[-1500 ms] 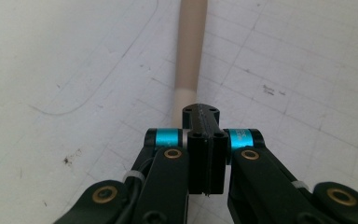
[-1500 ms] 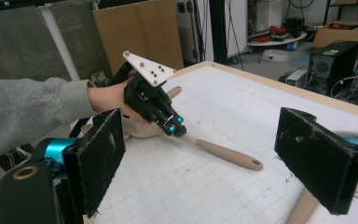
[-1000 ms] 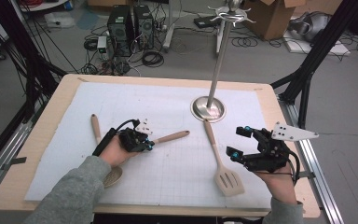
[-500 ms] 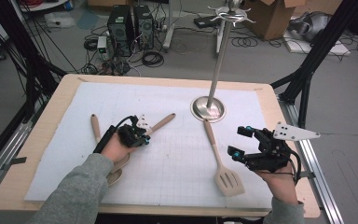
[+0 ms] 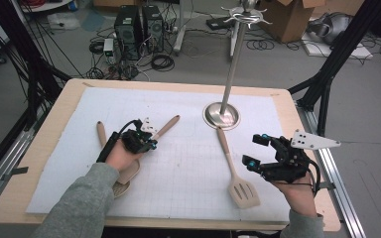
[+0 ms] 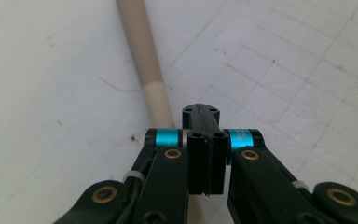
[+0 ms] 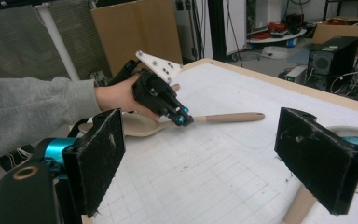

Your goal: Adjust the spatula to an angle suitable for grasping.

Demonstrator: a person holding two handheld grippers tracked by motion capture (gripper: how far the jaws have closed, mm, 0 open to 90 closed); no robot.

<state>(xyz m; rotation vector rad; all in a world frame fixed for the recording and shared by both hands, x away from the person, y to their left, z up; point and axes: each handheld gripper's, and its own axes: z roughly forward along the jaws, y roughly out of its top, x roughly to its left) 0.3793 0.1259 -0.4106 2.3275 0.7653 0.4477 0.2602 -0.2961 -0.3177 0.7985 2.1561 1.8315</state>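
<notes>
Left gripper [image 5: 149,141] has its black jaws pressed together, tips down on the pale beige wooden spoon [image 5: 166,127] at the handle, which runs up and away past the tips in the left gripper view; whether the spoon is actually pinched I cannot tell. The spoon lies flat on the white gridded mat [image 5: 188,168], its bowl under the person's left hand [image 5: 121,156]. Right gripper [image 5: 257,151] hovers with jaws wide apart and nothing between them, just right of the beige slotted spatula [image 5: 235,171], near the silver hook stand [image 5: 222,115].
</notes>
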